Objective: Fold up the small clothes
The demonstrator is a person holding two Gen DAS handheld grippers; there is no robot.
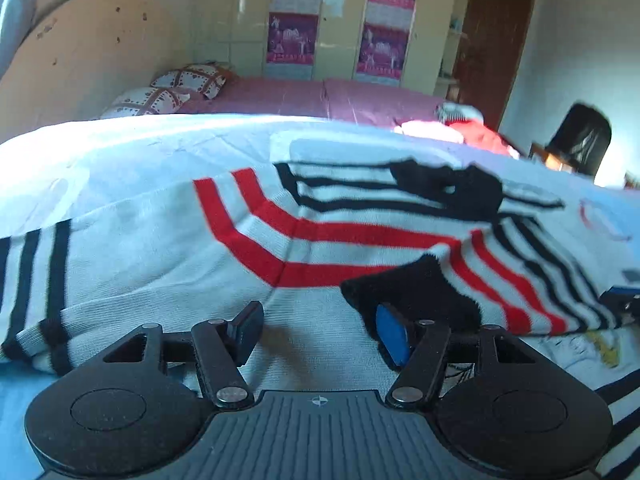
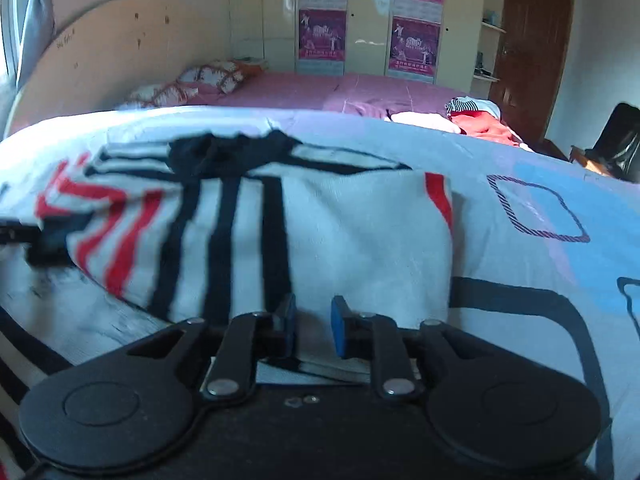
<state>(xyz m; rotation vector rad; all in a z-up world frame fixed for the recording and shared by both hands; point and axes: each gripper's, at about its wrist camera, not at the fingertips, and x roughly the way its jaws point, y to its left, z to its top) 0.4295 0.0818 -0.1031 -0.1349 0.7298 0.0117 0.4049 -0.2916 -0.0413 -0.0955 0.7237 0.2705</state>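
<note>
A white knitted garment with red and black stripes [image 1: 248,240] lies partly folded on the bed, with a black collar bunched near its far edge [image 1: 452,188]. My left gripper [image 1: 320,332] is open, low over the garment's near edge, with a black trim piece [image 1: 408,292] just by its right finger. In the right wrist view the same garment [image 2: 320,232] lies folded ahead. My right gripper [image 2: 314,330] has its jaws close together with a narrow gap, at the garment's near hem; whether cloth is pinched is unclear.
The bed cover [image 2: 540,240] is pale blue and white with dark outlines. Behind it lie a pink bed [image 1: 304,96] with patterned pillows [image 1: 188,80], a pile of red and white clothes [image 2: 476,120], a wardrobe with posters [image 2: 416,40] and a black chair [image 1: 580,140].
</note>
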